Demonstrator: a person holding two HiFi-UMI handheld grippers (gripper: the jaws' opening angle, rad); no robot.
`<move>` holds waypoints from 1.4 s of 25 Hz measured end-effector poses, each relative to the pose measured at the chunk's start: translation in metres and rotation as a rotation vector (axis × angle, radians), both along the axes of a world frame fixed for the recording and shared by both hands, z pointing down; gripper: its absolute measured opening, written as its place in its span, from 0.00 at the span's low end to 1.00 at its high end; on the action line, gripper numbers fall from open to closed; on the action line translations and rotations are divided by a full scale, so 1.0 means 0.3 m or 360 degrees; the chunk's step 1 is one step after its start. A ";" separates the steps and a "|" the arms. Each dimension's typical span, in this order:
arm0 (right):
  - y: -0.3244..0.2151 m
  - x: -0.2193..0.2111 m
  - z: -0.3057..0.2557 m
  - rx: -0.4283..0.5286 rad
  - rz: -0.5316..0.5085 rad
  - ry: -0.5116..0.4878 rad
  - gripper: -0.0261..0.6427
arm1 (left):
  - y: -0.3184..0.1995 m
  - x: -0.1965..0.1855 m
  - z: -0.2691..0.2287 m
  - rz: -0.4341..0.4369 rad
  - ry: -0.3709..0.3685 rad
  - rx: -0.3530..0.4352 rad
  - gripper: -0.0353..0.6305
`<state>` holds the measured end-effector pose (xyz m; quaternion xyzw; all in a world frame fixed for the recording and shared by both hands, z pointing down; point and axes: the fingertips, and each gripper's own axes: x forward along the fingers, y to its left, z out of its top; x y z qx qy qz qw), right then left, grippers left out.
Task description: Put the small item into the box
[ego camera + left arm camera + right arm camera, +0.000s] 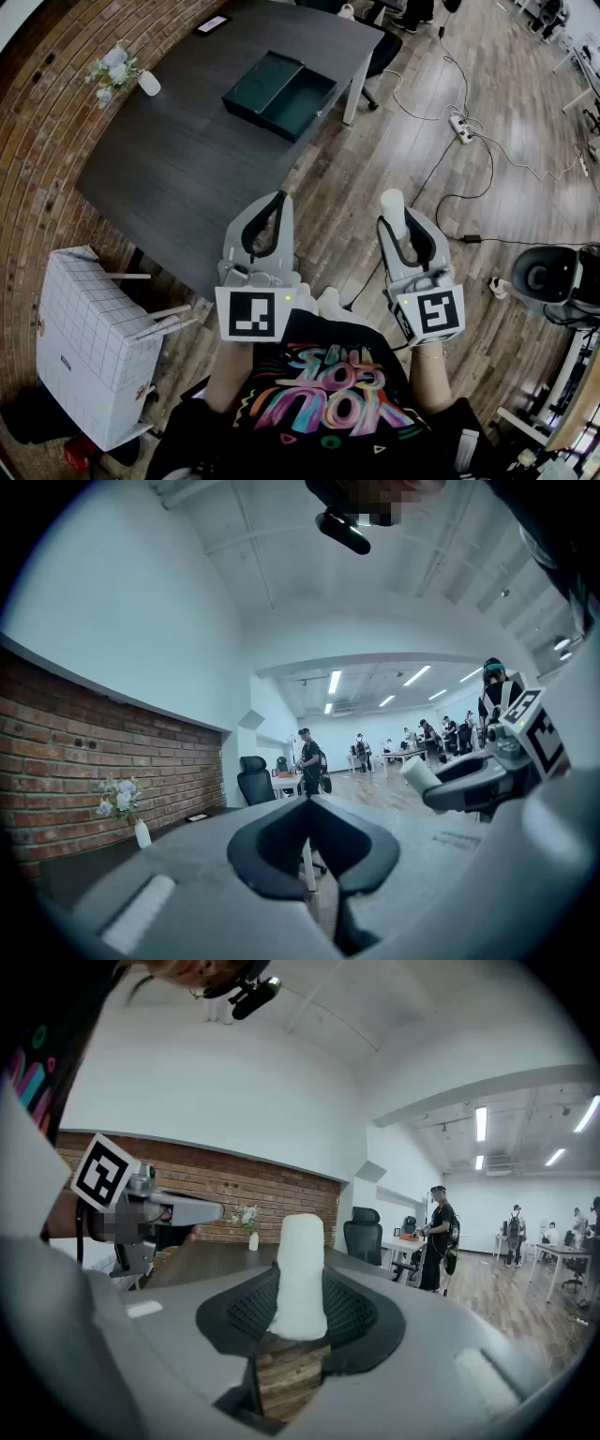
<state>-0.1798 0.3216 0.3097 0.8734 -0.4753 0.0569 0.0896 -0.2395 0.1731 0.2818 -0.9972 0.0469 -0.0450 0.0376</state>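
The white item [392, 206], a short rounded cylinder, is clamped between the jaws of the right tool [401, 223] and stands upright, its top poking out past the jaw tips. It shows in the lower right of the head view, over the wooden floor [469, 187], and in the middle of the right gripper view.

The left tool [279, 199] is in the lower middle of the head view, beside the right one. Its jaws are closed tip to tip with nothing between them.

The box [262, 117], dark green and lying open, is at the upper middle of the head view, well apart from the item. It rests on the dark worktop [187, 169], near the edge that faces the right of the frame. At the upper left of that worktop stand a small white vase [148, 82] and flowers [112, 67] against a brick wall [47, 112]. A white gridded crate [84, 347] is at lower left.
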 end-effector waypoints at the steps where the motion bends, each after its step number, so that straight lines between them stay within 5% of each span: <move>1: 0.000 0.000 -0.002 0.0003 0.0001 0.0003 0.25 | -0.001 -0.001 -0.001 0.0000 -0.0001 0.0009 0.06; 22: 0.083 0.113 0.039 0.0047 0.0033 -0.0030 0.25 | 0.024 0.073 0.017 -0.0058 -0.0020 0.0057 0.06; 35: -0.109 0.544 0.096 -0.0038 0.0105 -0.0060 0.25 | -0.249 0.520 0.046 -0.0040 -0.0014 0.0029 0.06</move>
